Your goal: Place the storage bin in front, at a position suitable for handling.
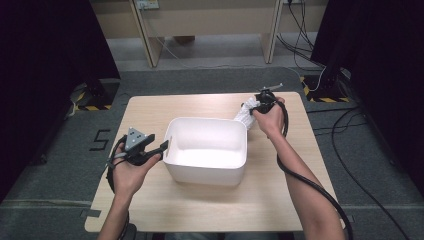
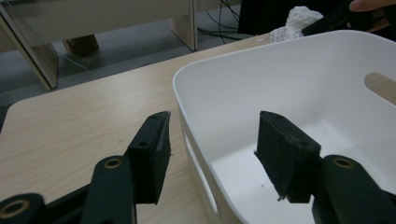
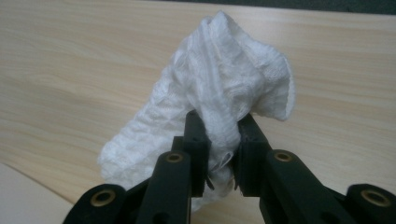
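The left tool (image 1: pixel 159 148) sat at the near left wall of the white bin (image 1: pixel 206 172), its jaws spread with one outside that wall and one inside, neither pad pressing on it. The bin stood in the middle of the wooden counter (image 1: pixel 150 200). Beyond its far right corner, the right tool (image 3: pixel 219 154) was pinching a white cloth (image 3: pixel 219 88), whose lower end hung toward the counter

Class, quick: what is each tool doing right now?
Left tool: open, jaws astride the white bin wall.
Right tool: shut on the white cloth.
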Demonstrator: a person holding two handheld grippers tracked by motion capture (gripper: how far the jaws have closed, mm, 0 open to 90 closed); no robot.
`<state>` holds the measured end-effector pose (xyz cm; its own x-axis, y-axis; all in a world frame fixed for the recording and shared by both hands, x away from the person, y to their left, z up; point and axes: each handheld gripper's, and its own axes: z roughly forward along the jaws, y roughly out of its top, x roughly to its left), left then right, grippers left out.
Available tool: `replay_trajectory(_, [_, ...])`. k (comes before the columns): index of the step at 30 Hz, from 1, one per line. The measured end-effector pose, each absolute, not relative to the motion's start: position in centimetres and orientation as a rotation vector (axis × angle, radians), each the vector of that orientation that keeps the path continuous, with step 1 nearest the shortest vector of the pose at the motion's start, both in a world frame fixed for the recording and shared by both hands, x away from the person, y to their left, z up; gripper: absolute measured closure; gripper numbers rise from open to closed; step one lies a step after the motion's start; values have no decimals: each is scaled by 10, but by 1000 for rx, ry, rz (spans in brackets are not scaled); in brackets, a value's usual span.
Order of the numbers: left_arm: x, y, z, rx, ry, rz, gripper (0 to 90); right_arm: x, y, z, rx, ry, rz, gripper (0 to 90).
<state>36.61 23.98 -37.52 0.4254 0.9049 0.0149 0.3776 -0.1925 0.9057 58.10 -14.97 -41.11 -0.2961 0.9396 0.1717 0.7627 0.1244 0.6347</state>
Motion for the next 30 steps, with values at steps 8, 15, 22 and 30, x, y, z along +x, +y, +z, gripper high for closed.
replay_trajectory(8, [353,221,-355,1741,995,756,432,541,-153,-352,1542,2104,998,782])
replay_trajectory(15, [352,194,-345,1774,905,733,417,513,-146,-310,1447,2091,1045,783])
replay_trajectory(22, [360,166,-337,1813,829,700,412,491,-129,-293,1371,2111,1124,783])
replay_trajectory(30, [365,145,-331,1834,777,694,394,469,-107,-283,1271,2145,1182,783])
